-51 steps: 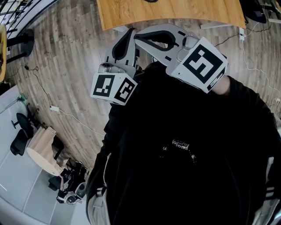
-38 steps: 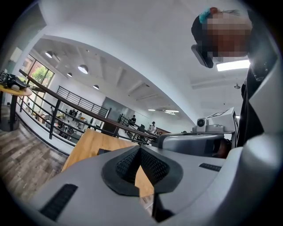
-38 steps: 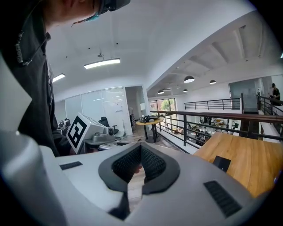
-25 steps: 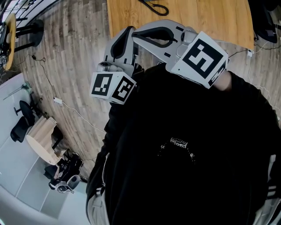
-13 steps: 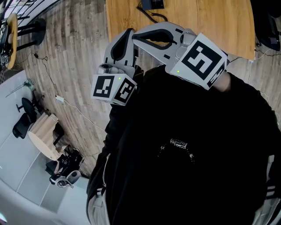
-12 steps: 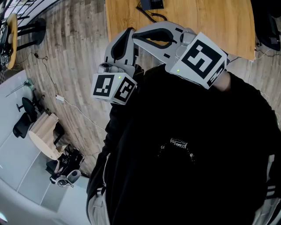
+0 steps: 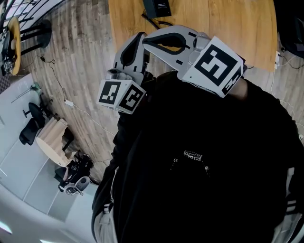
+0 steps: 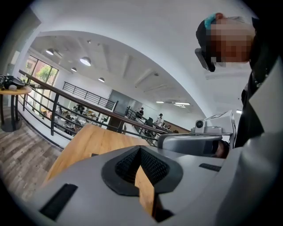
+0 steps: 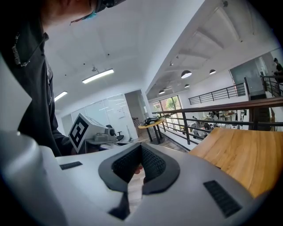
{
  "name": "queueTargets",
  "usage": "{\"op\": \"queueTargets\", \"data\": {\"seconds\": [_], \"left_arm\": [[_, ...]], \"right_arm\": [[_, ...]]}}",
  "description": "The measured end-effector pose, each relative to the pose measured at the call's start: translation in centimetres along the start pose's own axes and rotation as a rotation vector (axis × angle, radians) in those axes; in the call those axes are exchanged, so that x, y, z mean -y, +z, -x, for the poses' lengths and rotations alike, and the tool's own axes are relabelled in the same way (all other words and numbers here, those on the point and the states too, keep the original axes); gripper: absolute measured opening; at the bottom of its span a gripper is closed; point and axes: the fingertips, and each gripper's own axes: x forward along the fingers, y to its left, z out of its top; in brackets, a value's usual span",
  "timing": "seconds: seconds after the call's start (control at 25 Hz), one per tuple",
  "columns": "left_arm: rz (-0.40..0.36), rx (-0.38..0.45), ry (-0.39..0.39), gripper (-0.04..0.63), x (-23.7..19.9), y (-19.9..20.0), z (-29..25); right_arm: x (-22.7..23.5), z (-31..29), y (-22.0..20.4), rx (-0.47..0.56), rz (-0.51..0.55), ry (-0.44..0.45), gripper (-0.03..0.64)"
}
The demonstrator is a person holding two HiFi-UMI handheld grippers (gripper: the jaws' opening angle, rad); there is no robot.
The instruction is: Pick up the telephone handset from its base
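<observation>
A black telephone (image 7: 157, 5) lies at the far edge of the wooden table (image 7: 237, 23) at the top of the head view, a black cord (image 7: 153, 21) trailing from it. I cannot tell the handset from the base. Both grippers are held close to the person's chest, short of the table's near edge. My left gripper (image 7: 137, 39) points up the picture, shut with nothing in it (image 8: 140, 176). My right gripper (image 7: 148, 42) lies crosswise just behind it, tips to the left, and it too is shut and empty (image 9: 132, 176).
Wood-plank floor lies left of the table, with a thin cable and adapter (image 7: 69, 103) across it. A small round table with chairs (image 7: 51, 142) and dark equipment (image 7: 75, 178) stand at lower left. More cables (image 7: 281, 57) run past the table's right corner. A railing (image 8: 66, 99) runs behind the table.
The table has slid down the head view toward the person, and the black telephone and its cord have come into sight at the top. Both grippers keep their pose at the chest.
</observation>
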Motion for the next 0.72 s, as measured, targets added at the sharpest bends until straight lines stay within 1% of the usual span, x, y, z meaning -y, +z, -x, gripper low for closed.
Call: {"op": "queueTargets", "data": {"seconds": [0.2,0.44,0.56,0.72], "left_arm": [[0.023,-0.042,0.026,0.002,0.4,-0.2,-1.9],[0.021,-0.079,0.020,0.002,0.1,-0.7,-1.9],[0.025,-0.083,-0.024,0.002,0.0,-0.4,-2.4],[-0.007,-0.086,-0.144,0.002,0.6,0.7,-3.5]], "right_arm": [[1.8,0.9,0.0,0.029,-0.034,0.019,0.015],[2.0,0.8,-0.4,0.046,-0.072,0.011,0.015],[2.4,0.6,0.0,0.055,-0.061,-0.026,0.015],[3.0,0.9,1.0,0.035,0.002,-0.127,0.017]]}}
